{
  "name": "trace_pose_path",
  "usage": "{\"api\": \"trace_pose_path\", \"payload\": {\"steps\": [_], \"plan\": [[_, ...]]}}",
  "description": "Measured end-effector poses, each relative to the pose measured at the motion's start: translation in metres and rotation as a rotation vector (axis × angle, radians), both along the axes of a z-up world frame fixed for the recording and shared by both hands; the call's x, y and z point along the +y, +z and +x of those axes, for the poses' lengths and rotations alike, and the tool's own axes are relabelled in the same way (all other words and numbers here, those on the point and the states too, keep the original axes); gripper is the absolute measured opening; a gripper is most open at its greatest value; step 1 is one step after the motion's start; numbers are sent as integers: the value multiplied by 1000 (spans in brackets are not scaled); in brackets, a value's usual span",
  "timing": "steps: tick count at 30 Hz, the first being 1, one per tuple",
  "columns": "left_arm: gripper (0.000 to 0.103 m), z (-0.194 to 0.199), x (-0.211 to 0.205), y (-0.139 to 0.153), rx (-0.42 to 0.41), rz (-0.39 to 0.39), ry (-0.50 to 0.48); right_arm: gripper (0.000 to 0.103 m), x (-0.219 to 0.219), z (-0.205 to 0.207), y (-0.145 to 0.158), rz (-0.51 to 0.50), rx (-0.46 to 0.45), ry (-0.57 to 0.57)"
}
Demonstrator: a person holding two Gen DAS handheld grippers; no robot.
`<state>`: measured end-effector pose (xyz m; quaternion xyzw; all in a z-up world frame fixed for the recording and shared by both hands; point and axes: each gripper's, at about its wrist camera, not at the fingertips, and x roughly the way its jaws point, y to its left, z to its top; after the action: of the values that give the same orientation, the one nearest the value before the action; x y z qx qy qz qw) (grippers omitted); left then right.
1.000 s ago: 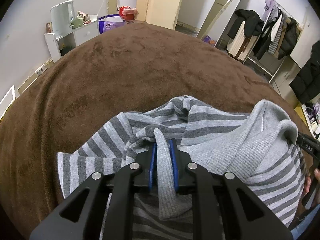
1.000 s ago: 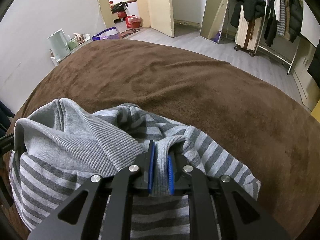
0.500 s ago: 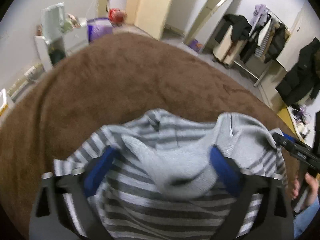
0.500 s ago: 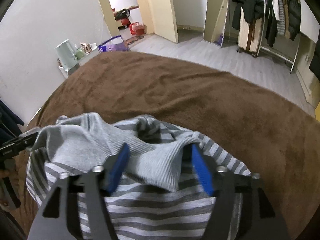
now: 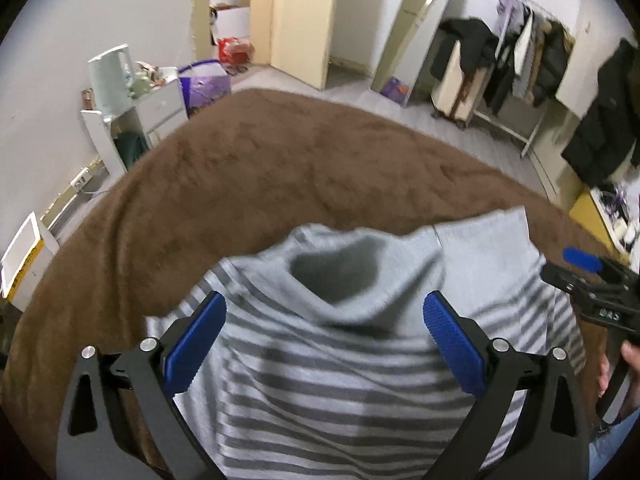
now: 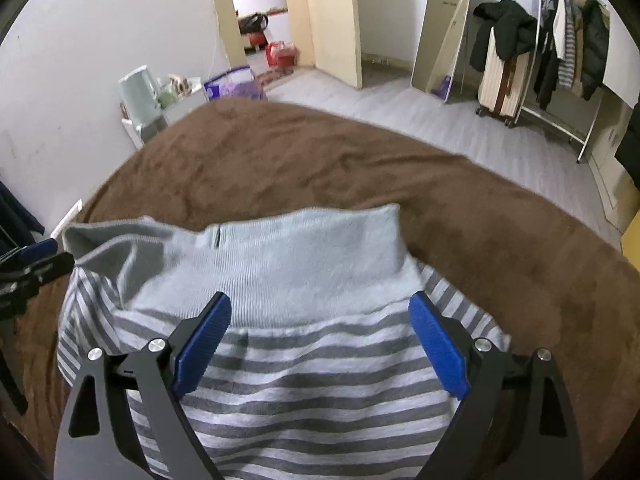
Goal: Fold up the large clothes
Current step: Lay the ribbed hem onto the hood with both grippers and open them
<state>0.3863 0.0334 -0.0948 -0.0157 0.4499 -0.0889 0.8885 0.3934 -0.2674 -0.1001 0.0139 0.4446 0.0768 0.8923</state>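
A grey striped sweater [image 5: 340,380] with a plain ribbed hem band [image 6: 304,264] lies folded on the brown blanket [image 5: 280,176]. My left gripper [image 5: 325,308] hangs above it, open, with nothing pressed between its blue pads. The right gripper [image 6: 320,312] hovers over the same sweater [image 6: 312,384], its jaws still opening, the cloth lying free below them. In the left wrist view the right gripper [image 5: 592,280] shows at the far right edge with a hand behind it. The left gripper [image 6: 24,268] peeks in at the left edge of the right wrist view.
The blanket [image 6: 480,220] covers a bed that drops off to a grey floor [image 6: 400,112]. A white side shelf with a kettle [image 5: 110,76] stands at the left. A clothes rack [image 6: 568,40], a suitcase [image 6: 500,80] and a leaning mirror [image 6: 444,36] stand at the back right.
Both grippers were shut on folds of the sweater, then let go and opened wide. They have risen away from it, and the released cloth has settled flat.
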Motion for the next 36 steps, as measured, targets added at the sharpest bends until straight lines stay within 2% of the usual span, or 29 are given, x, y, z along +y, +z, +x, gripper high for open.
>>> {"api": "trace_pose_path", "payload": {"steps": [4,9,15,23,29,36], "plan": [[96,-3,-14,-22,47,-15,-23,89,12,0,-17,-25,25,25],[97,8,-24,-49,86,4,-39,89,24,12,-46,-98,72,37],[98,40,-19,-73,124,20,-8,94,8,37,-63,-46,116,-31],[98,66,-9,-88,122,-6,43,97,2,54,-73,-45,121,-76],[98,65,-11,-90,97,14,42,97,1,58,-75,-42,117,-103],[97,64,-12,-84,116,8,27,97,-3,54,-68,-30,116,-83]]}}
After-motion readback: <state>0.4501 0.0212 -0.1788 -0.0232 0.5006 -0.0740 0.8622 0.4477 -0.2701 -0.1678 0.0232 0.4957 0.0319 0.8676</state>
